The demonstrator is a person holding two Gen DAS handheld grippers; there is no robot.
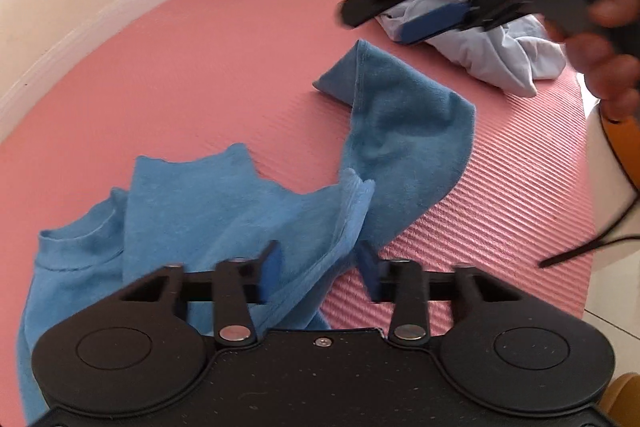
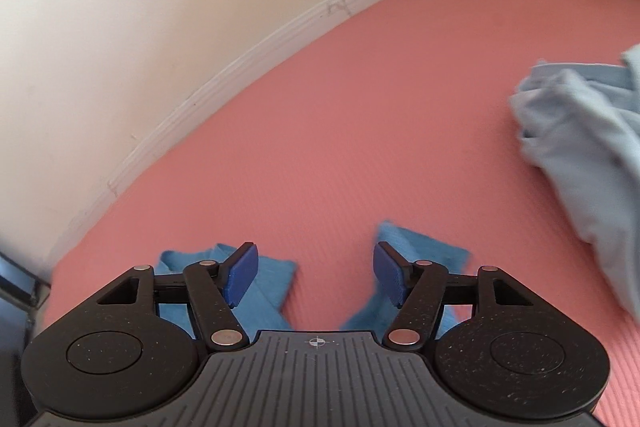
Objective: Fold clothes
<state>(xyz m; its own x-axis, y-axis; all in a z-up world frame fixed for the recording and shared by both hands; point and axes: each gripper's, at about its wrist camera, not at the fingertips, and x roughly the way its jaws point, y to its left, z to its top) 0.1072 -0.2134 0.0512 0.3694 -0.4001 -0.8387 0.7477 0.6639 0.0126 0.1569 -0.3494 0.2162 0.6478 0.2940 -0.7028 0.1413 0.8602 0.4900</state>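
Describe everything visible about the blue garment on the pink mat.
The blue garment looks like soft, fuzzy knit, a top with a ribbed neckline at the left. It lies crumpled and unfolded on the pink mat, one part stretching away toward the far right. A bunched fold runs up between the pads of the left hand-held gripper. It lies apart from the pale blue clothes.

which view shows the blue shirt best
The left wrist view: the blue shirt lies crumpled across the pink mat, collar and a sleeve visible. The right wrist view shows only two small patches of it behind the right tool.
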